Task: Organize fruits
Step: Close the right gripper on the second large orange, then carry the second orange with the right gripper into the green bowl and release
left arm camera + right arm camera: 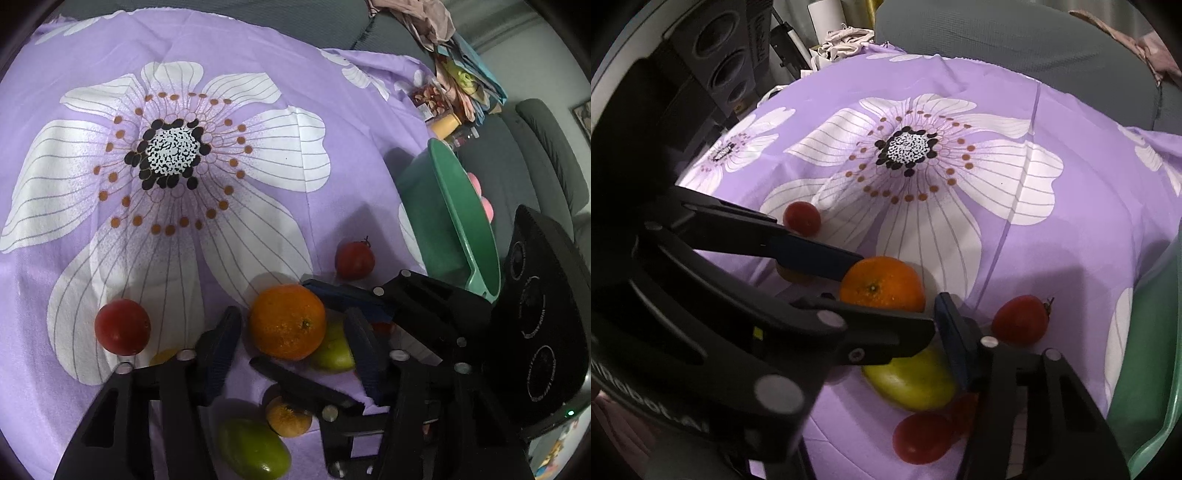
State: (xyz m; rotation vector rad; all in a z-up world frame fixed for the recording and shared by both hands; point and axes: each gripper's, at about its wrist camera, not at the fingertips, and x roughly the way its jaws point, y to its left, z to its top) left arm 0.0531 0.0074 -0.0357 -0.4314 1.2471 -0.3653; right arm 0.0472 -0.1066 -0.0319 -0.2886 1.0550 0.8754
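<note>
two grippers hang over a small pile of fruit on the purple cloth (258, 55). the left gripper (291, 332) has its jaws wide open, one finger on each side of the orange (287, 320), with a gap showing on its left side. the right gripper (923, 354) comes in from the right. its jaws look open too, but the other tool hides one finger, so i can't be sure.

the orange sits near the middle of the pile, touching the green fruit (332, 350) to its right. a red fruit (122, 326) lies to the left, another red one (354, 259) farther off, and a green bowl (454, 221) stands on the right with something pink inside.

i think the orange is firm, round and a bit bumpy, so it should not slip much. it could roll, so hold it across its fat middle and squeeze gently. the red fruits look smooth and maybe soft, so they need a lighter squeeze.
</note>
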